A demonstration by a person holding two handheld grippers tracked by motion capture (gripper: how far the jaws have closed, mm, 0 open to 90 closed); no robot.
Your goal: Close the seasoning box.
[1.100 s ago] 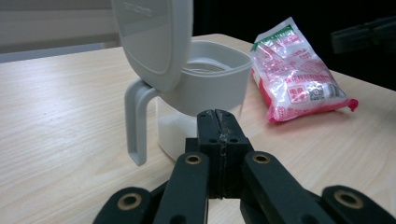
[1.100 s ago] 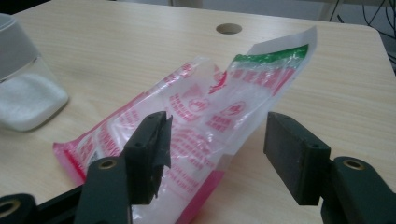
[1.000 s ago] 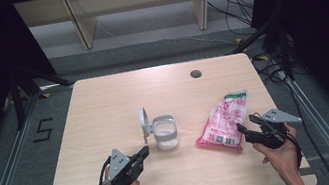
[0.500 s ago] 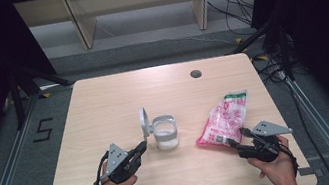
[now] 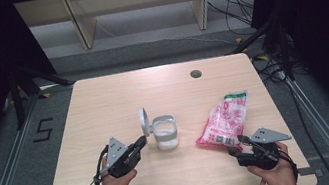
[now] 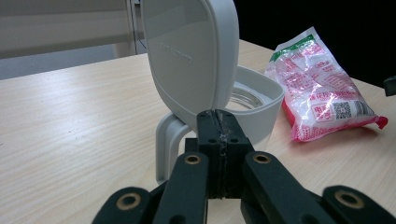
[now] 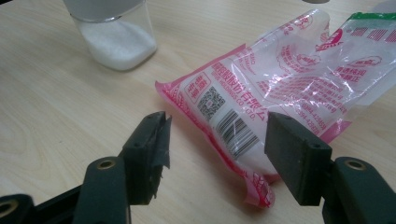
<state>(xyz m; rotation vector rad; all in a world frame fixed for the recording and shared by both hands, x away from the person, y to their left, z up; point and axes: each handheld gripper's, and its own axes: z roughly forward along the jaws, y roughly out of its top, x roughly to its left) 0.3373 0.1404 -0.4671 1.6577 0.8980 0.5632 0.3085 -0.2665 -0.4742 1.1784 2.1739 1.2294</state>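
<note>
Barcode and QR code printed on pink-lettered bag (image 7: pixel 261 107) beside jar (image 5: pixel 165 133)

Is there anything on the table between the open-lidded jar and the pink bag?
Nothing: in the high view, bare wood separates the jar from the pink bag. The left gripper view shows that same gap.
</note>
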